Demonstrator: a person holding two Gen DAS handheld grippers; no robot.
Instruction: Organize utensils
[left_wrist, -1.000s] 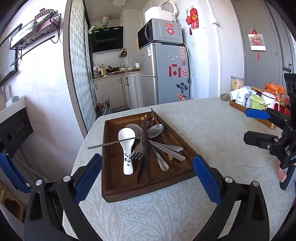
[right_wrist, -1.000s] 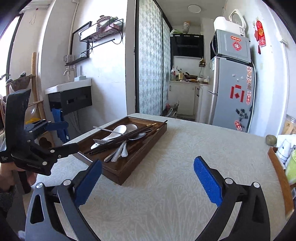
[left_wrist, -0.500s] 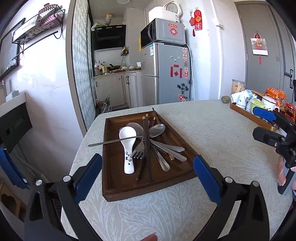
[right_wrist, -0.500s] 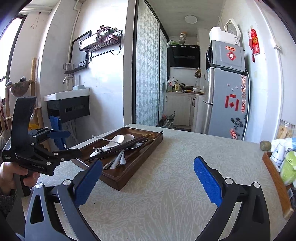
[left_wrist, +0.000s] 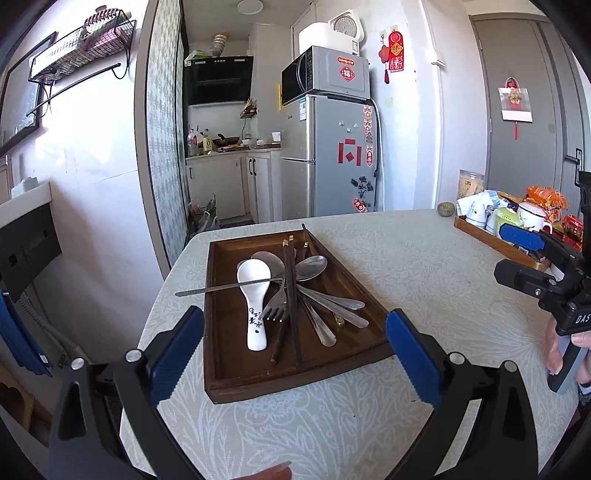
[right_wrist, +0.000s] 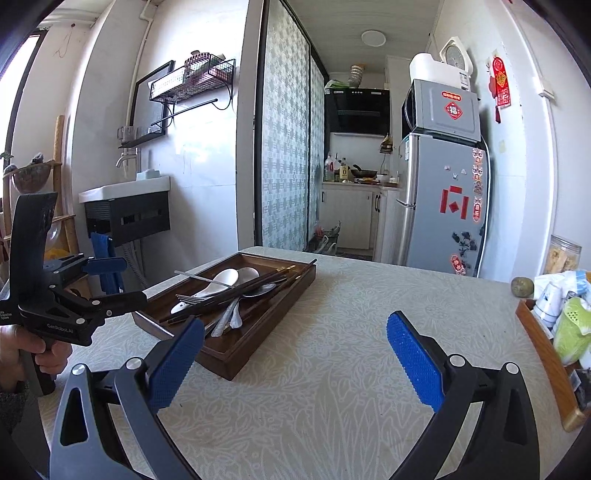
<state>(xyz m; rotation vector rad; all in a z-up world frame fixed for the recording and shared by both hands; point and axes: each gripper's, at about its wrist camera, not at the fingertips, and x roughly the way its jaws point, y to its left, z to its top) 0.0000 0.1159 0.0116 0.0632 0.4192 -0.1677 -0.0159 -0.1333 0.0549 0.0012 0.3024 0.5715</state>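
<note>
Utensils (left_wrist: 291, 295) sit piled in the wooden tray (left_wrist: 221, 384) on the bench (left_wrist: 424, 266).

Left wrist view: we have a white ceramic spoon (left_wrist: 253, 295), a fork (left_wrist: 277, 306), dark chopsticks (left_wrist: 292, 291) and several metal spoons (left_wrist: 332, 302) crossing each other. One thin metal rod (left_wrist: 207, 290) lies across the spoon and overhangs the tray's left rim. Left gripper (left_wrist: 295, 360) hovers just short of the tray's near edge, fingers wide apart, nothing held. Right gripper (left_wrist: 532, 258) shows at the right edge, off to the side of the tray.

Right wrist view: same heap (right_wrist: 229, 295) in the tray (right_wrist: 258, 347), nothing sorted by type that we can see. Right gripper (right_wrist: 295, 363) is over bare bench beside the tray, fingers wide apart and empty. Left gripper (right_wrist: 110, 280) is at the tray's near end. A second tray with cups (right_wrist: 546, 354) stands far right.

Our read: we're at approach, with no grasp made. Next move likely calls for picking a top item; the overhanging rod or the chopsticks look freest. Thin, flat pieces need a low, square pinch or they'll slip and drag neighbours.
</note>
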